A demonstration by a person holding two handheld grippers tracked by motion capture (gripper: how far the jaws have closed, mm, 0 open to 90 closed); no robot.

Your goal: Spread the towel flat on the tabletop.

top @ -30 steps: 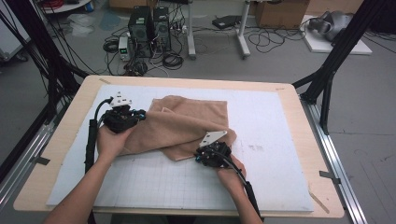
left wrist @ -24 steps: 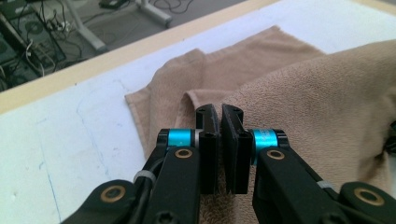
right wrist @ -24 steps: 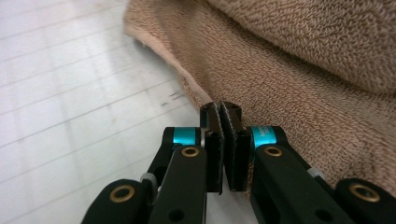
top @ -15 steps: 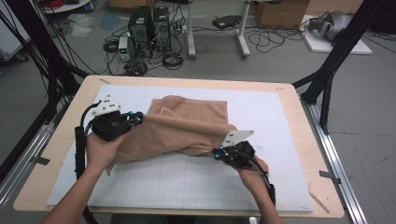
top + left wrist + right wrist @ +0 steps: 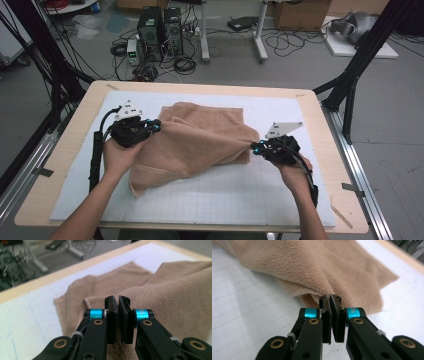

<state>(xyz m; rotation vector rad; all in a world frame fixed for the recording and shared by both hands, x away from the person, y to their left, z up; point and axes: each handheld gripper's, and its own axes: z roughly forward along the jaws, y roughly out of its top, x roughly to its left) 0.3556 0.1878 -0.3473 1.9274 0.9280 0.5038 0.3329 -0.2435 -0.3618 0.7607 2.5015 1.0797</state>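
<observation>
Holding the tan terry-cloth towel [image 5: 200, 140] by two points, we have it partly lifted off the white gridded mat [image 5: 225, 200] on the wooden counter [image 5: 65, 165]. Our left claw [image 5: 156, 125] is clamped shut on the towel's left edge, our right claw [image 5: 253, 147] pinched shut on a corner at its right. Judging from the bunched folds, the spreading is about midway: the cloth is stretched between the claws, but its far part still lies doubled on the mat and needs flattening. Compared with a second ago, our right claw has swung outward and upward to the right, drawing the towel taut, while our left claw has barely shifted.
</observation>
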